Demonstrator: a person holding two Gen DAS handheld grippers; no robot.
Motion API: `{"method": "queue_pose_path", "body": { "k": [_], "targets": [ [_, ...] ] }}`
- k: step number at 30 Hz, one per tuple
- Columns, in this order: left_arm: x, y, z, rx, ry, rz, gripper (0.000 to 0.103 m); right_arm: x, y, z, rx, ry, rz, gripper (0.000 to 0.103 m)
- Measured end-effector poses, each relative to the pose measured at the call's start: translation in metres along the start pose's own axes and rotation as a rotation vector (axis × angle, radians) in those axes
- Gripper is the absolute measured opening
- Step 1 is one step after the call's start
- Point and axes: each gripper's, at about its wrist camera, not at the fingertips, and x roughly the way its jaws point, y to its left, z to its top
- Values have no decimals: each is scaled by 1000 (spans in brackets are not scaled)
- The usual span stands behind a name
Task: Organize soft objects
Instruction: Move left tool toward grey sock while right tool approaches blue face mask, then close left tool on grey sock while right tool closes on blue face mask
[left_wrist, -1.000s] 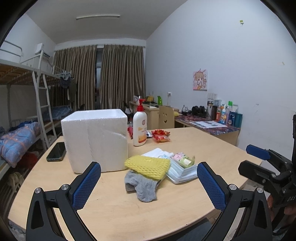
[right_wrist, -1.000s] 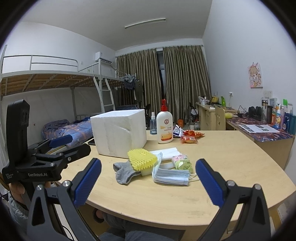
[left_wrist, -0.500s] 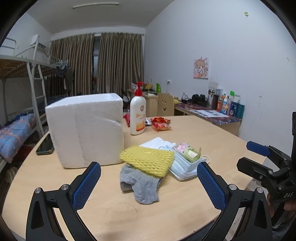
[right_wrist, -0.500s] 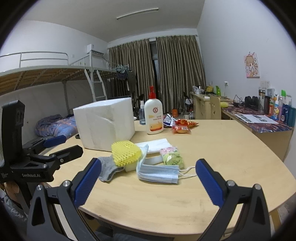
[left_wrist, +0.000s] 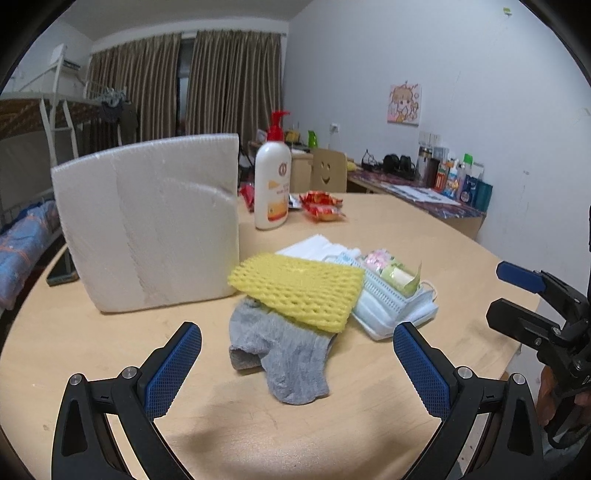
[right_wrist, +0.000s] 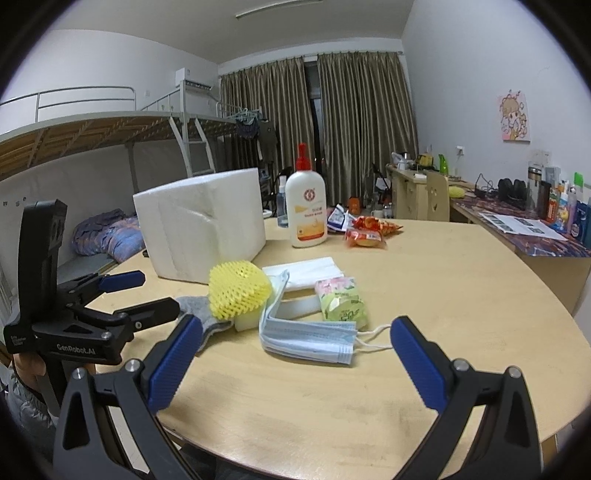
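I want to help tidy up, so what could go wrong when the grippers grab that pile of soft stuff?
The yellow foam net lies on top of the grey sock, so pulling the sock might drag the net along or tip it off. The blue face masks are stacked with loose ear loops, and the right gripper may pinch only one. The green tissue pack leans against the pile and could slide.

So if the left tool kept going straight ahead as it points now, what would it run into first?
Most likely the gray sock, which lies directly between the open left tool's fingers; the yellow foam net sits just behind it. Depth is hard to judge.
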Motion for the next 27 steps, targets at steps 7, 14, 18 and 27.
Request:
{"method": "queue_pose_path", "body": {
  "k": [7, 14, 18, 27],
  "targets": [
    [19, 6, -3, -8, 52, -3, 99, 11, -3, 0, -5, 34, 0, 103],
    [40, 11, -6, -13, 123, -9, 77, 20, -6, 0, -7, 55, -1, 103],
    [42, 10, -7, -12, 128, -22, 74, 24, -6, 0, -12, 70, 5, 103],
    [54, 16, -9, -52, 188, -6, 35, 31, -3, 2, -28, 93, 25, 103]
  ]
}}
